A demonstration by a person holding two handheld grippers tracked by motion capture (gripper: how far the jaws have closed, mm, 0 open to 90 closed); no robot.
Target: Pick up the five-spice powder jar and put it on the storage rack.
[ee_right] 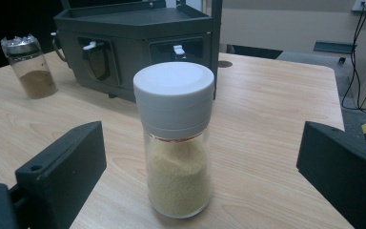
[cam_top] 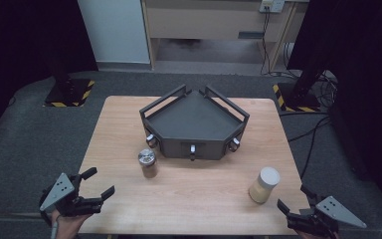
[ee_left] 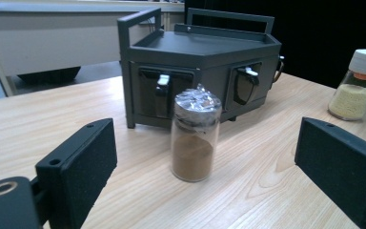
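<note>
A dark grey rack (cam_top: 195, 124) with corner handles and small metal latches stands mid-table. In front of it at the left stands a glass jar of brown powder with a silver foil top (cam_top: 148, 163) (ee_left: 194, 138) (ee_right: 28, 67). At the front right stands a glass jar of yellow granules with a white cap (cam_top: 264, 184) (ee_right: 177, 138) (ee_left: 357, 84). My left gripper (cam_top: 102, 183) (ee_left: 205, 167) is open at the table's front left corner, facing the brown jar from a distance. My right gripper (cam_top: 294, 198) (ee_right: 200, 171) is open at the front right, close behind the yellow jar, not touching it.
The wooden table (cam_top: 194, 199) has bare surface between the two jars. Beyond it are dark floor, two stand bases with yellow-black tape (cam_top: 69, 93) (cam_top: 298, 97), cables (cam_top: 313, 132) at the right, and a pale cabinet (cam_top: 219, 20) at the back.
</note>
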